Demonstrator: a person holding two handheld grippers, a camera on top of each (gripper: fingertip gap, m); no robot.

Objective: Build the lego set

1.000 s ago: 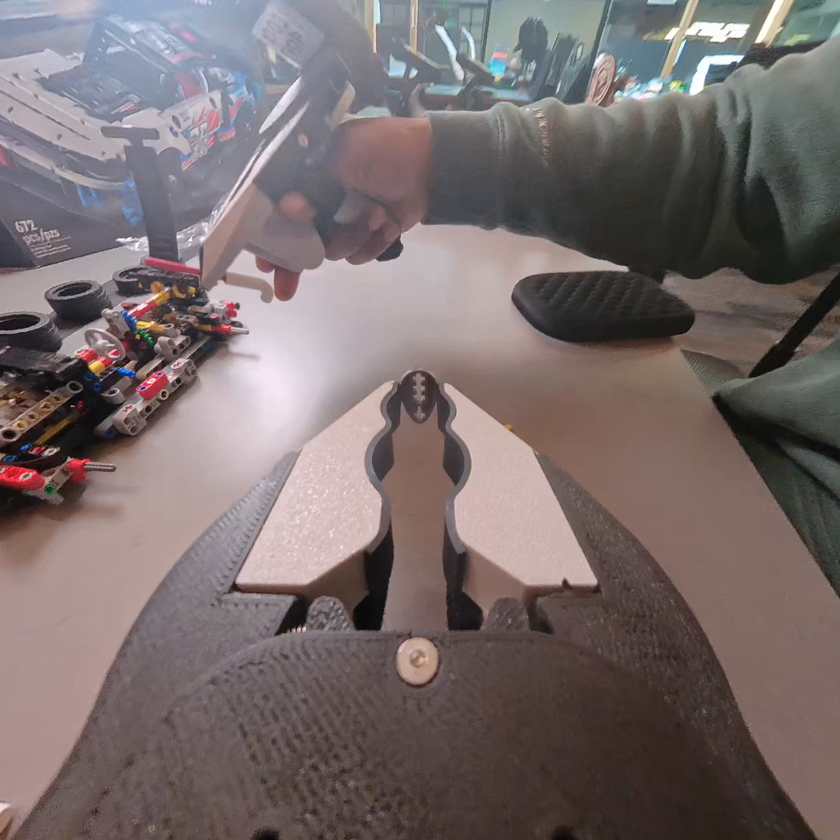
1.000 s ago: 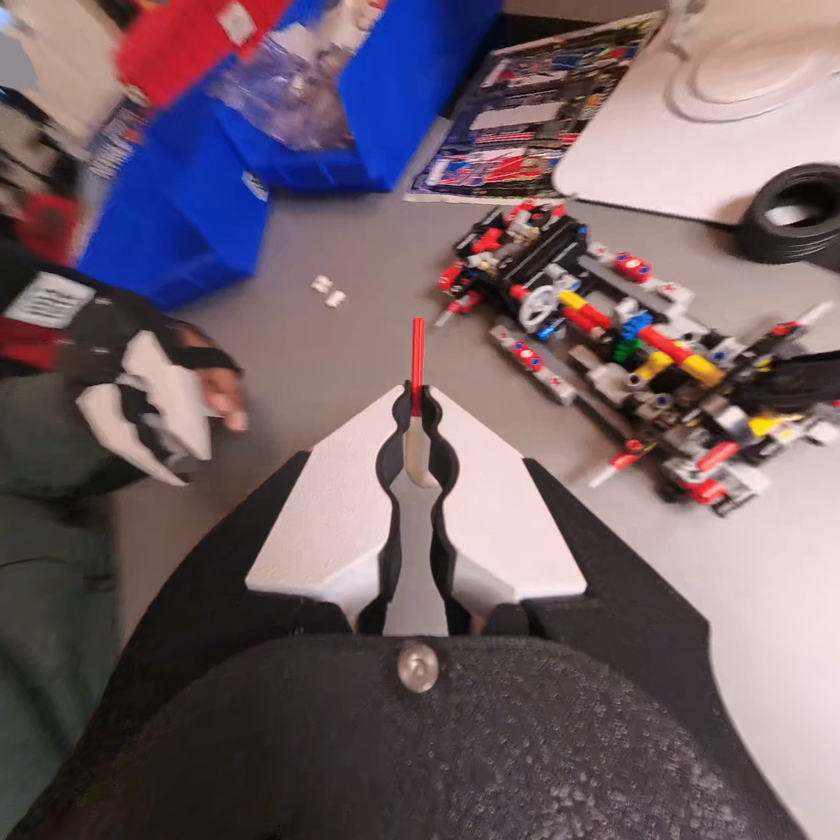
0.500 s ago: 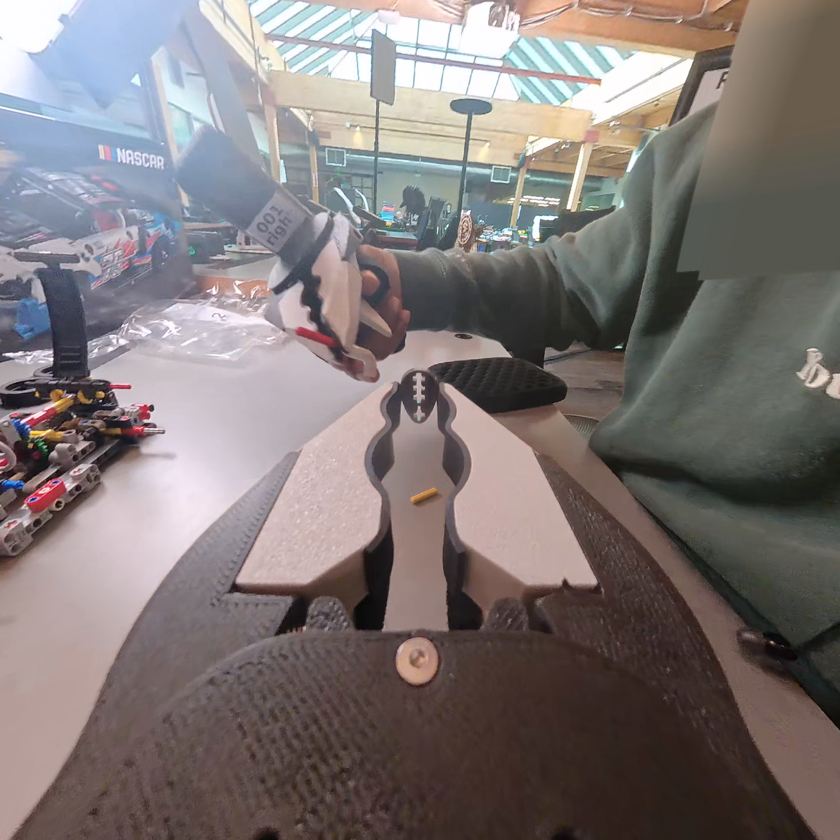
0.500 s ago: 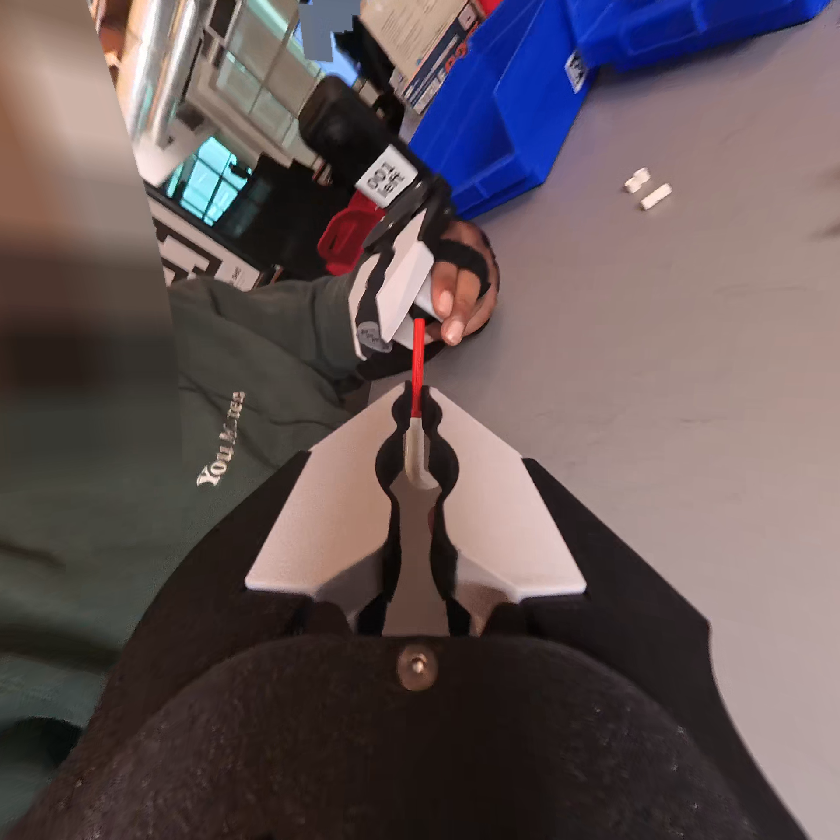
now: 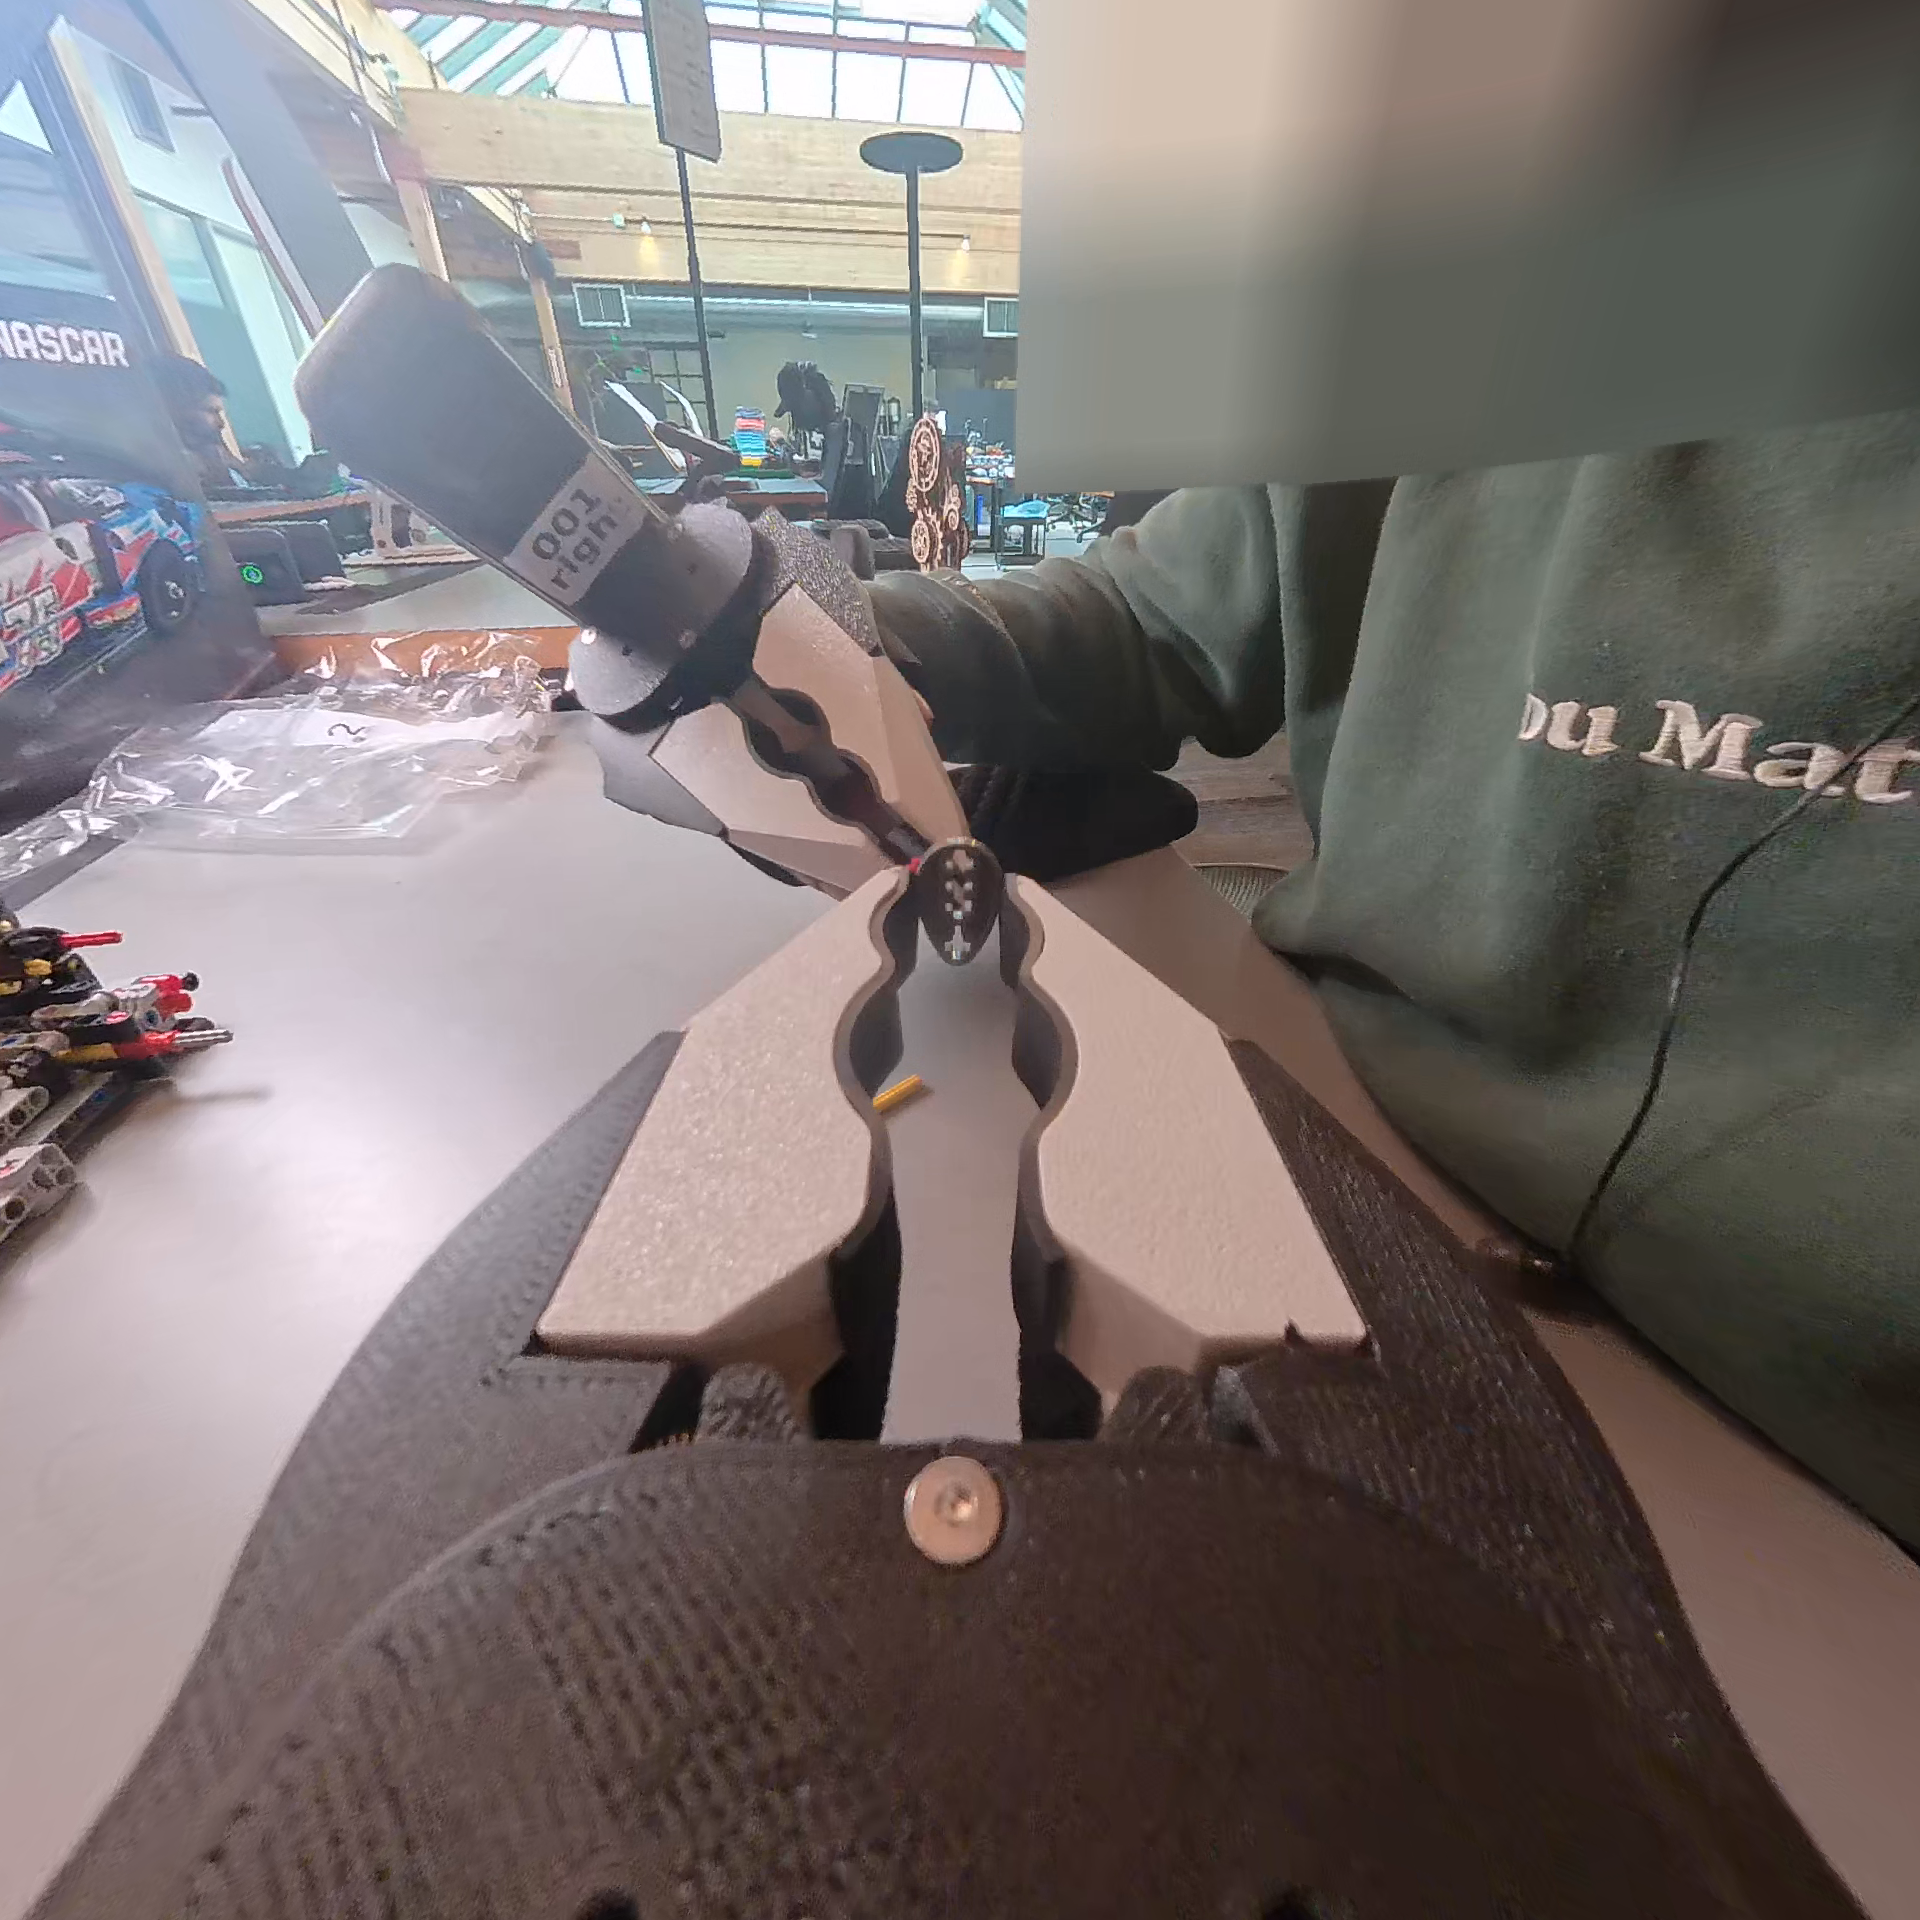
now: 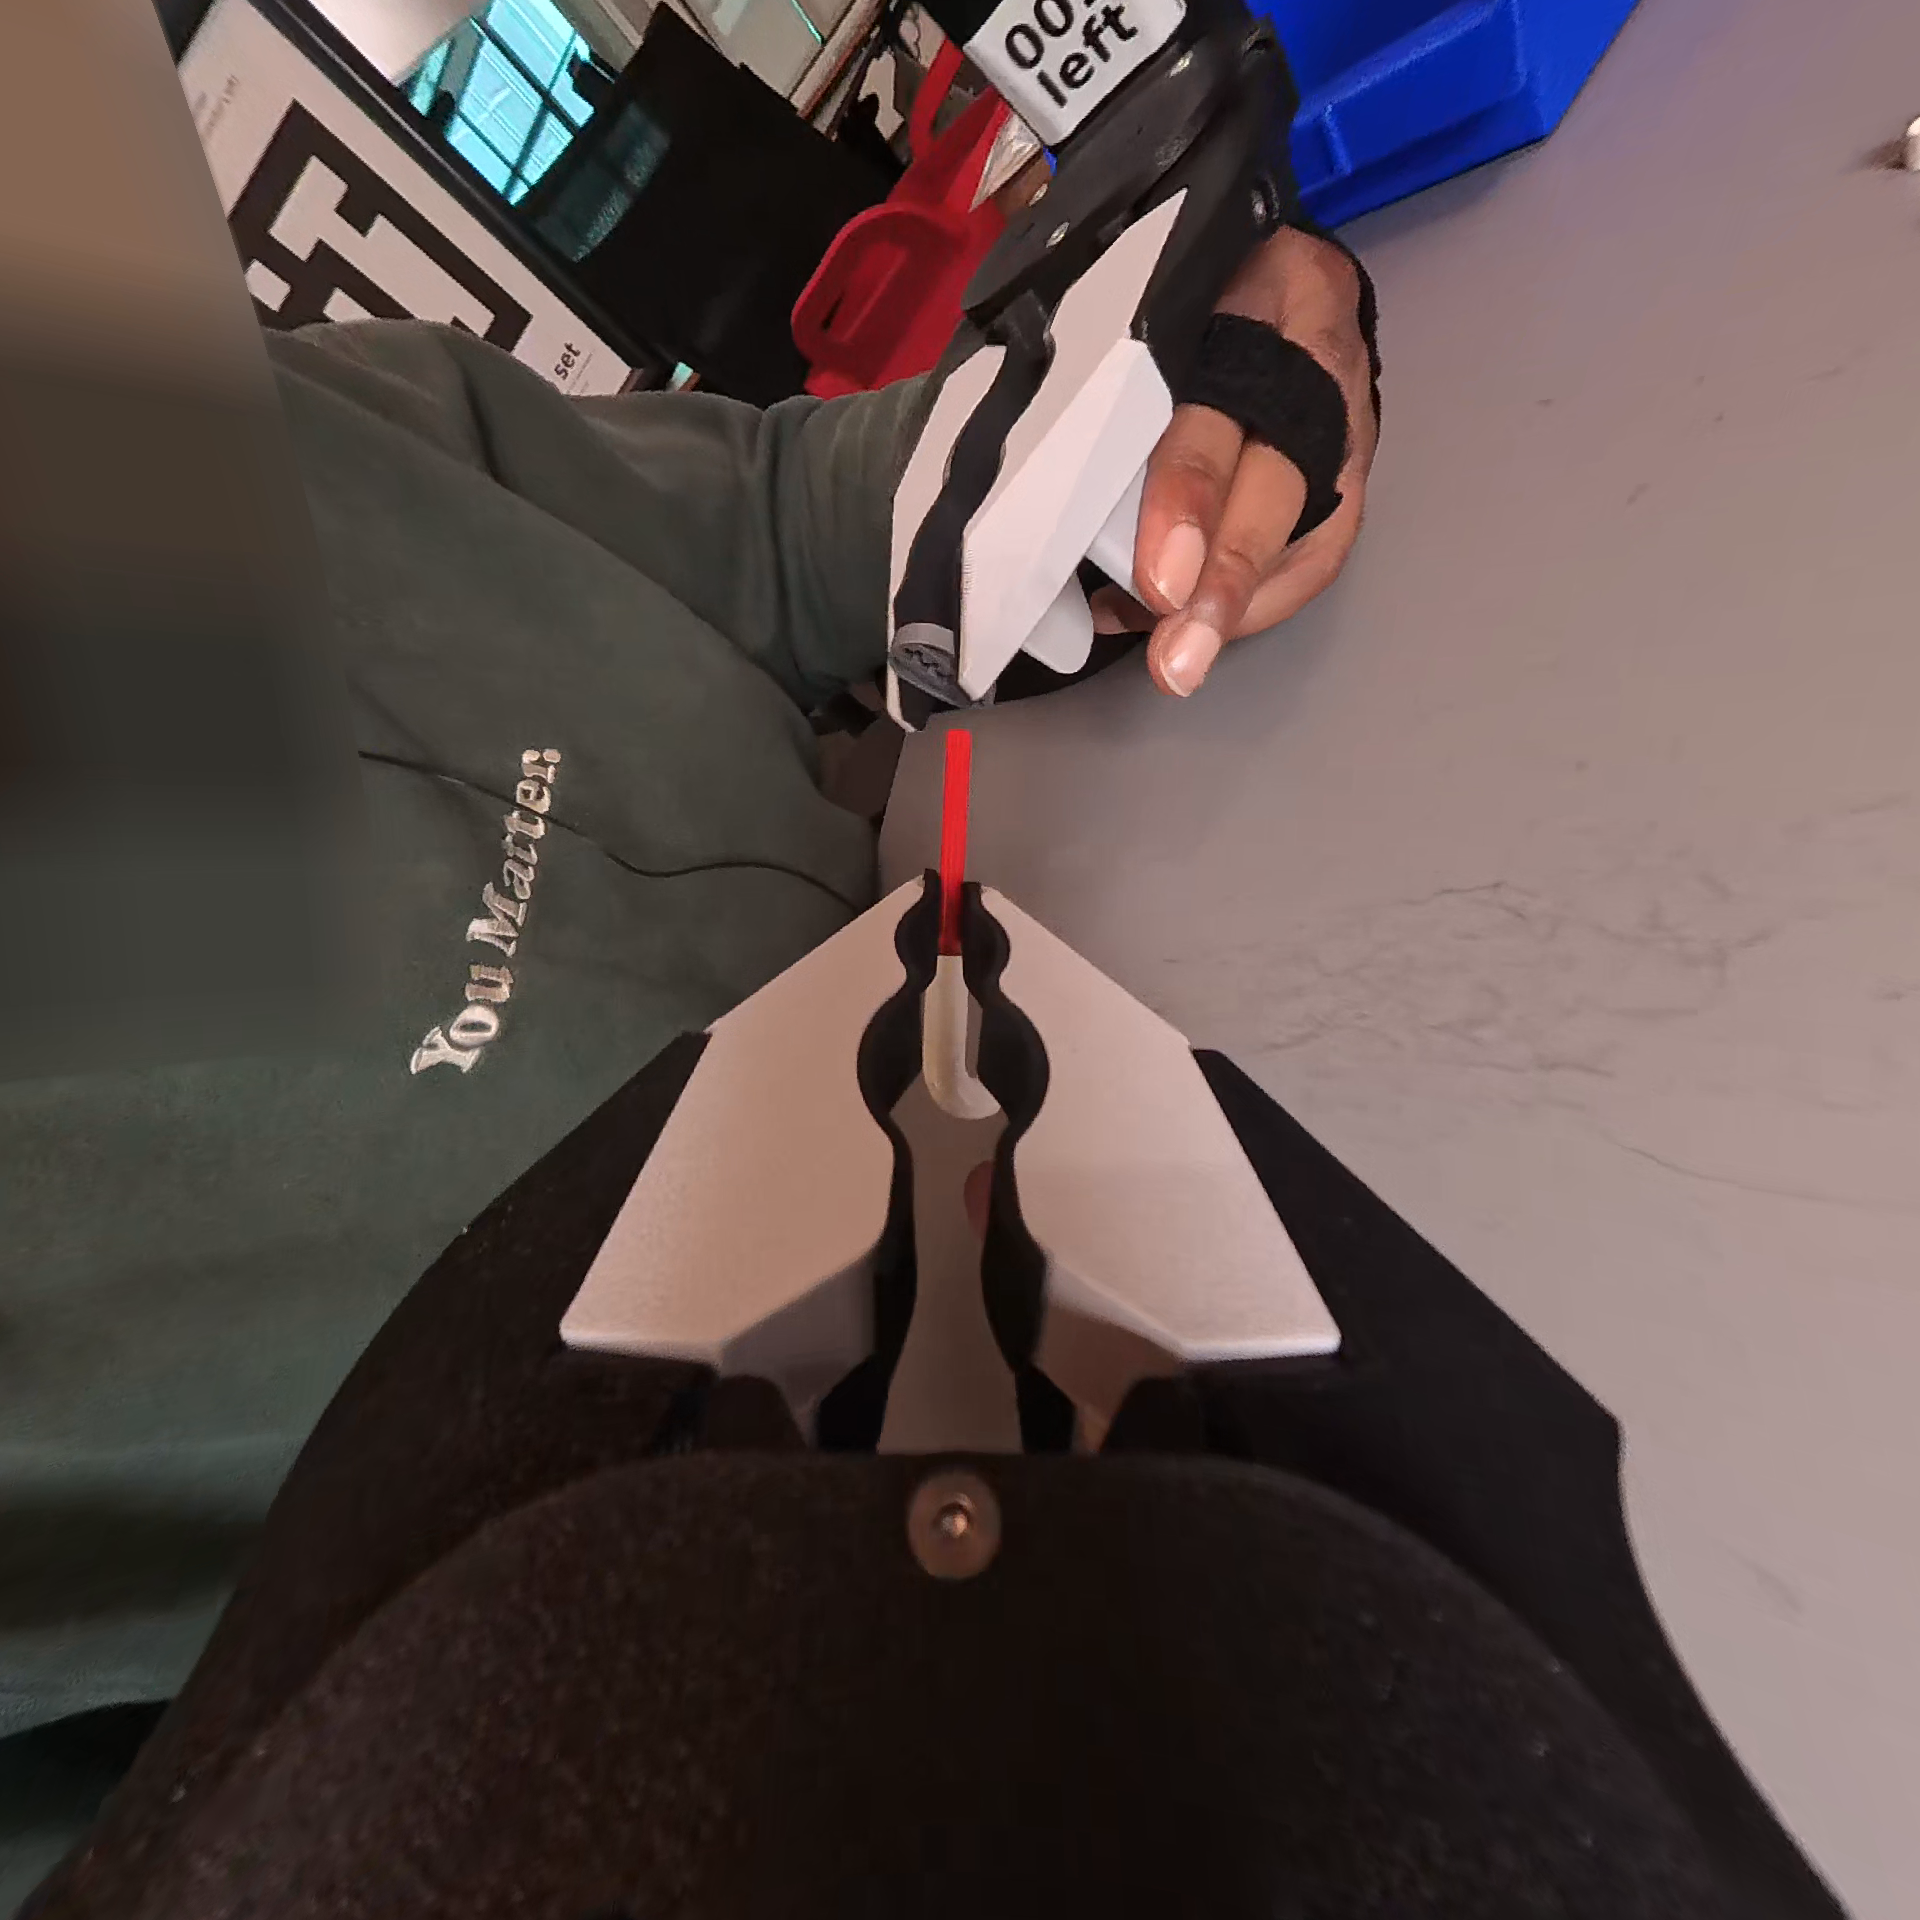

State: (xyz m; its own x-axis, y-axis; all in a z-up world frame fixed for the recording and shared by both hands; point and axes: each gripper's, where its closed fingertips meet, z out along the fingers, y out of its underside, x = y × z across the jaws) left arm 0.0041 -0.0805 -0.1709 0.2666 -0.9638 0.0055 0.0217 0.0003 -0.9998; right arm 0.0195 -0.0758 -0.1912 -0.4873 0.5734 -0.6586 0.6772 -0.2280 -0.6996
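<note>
From where I stand, the two grippers have come together. A second ago they were well apart, the right one up over the brick model; half a second ago they were nearer; now they are tip to tip over the near edge of the grey table (image 6: 1455,831). The right gripper (image 6: 945,896) is closed tight on a thin red rod (image 6: 956,810), both pads pressed to its lower end. A pale piece (image 6: 951,1049) trails back from the rod between the fingers. The rod sticks straight out toward the top of the right wrist view, and its free end stops just short of the left gripper (image 5: 954,891), with a sliver of table showing between them. The left gripper is closed only part way, pinching a small grey toothed wheel (image 5: 961,914) at its very tips. In the left wrist view the right gripper slants down from the upper left and meets that wheel at the centre of the frame. A tiny yellow pin (image 5: 899,1093) lies on the table between the left fingers, touched by nothing. The brick model (image 5: 83,1023) sits at the left edge, clear plastic bags (image 5: 312,748) lie beyond it, and blue bins (image 6: 1455,114) fill the upper right of the right wrist view.
</note>
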